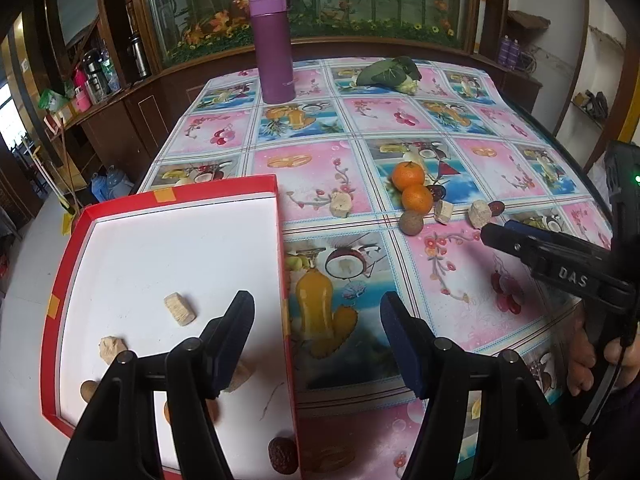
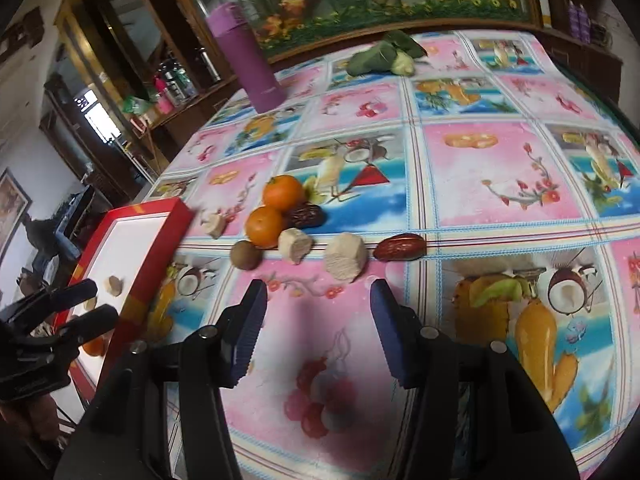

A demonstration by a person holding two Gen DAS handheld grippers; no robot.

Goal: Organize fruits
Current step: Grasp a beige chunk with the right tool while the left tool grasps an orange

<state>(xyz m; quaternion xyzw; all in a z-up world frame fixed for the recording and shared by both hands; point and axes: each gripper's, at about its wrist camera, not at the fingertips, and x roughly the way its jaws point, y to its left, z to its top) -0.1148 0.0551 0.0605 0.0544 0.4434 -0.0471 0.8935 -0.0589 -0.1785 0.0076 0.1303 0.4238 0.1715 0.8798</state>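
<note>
A red box lid with a white inside (image 1: pixel 68 256) (image 2: pixel 168 236) lies at the table's left and holds pale chunks (image 1: pixel 180 309), a brown round fruit (image 1: pixel 89 390) and a red date (image 1: pixel 282 454). My left gripper (image 1: pixel 318 312) hangs open over its right rim, holding nothing. On the cloth sit two tangerines (image 2: pixel 283 193) (image 2: pixel 265 227), a brown longan (image 2: pixel 245 255), pale chunks (image 2: pixel 345 257) (image 2: pixel 295 245) (image 2: pixel 214 225), a dark date (image 2: pixel 304 216) and a red date (image 2: pixel 400 247). My right gripper (image 2: pixel 318 308) stands open just short of the large pale chunk and shows in the left wrist view (image 1: pixel 490 234).
A purple flask (image 1: pixel 273 46) (image 2: pixel 248 60) stands at the back of the table. A leafy green vegetable (image 1: pixel 390 72) (image 2: pixel 380 58) lies at the far side. A hand (image 1: pixel 588 364) holds the right tool. Cabinets and a glass case surround the table.
</note>
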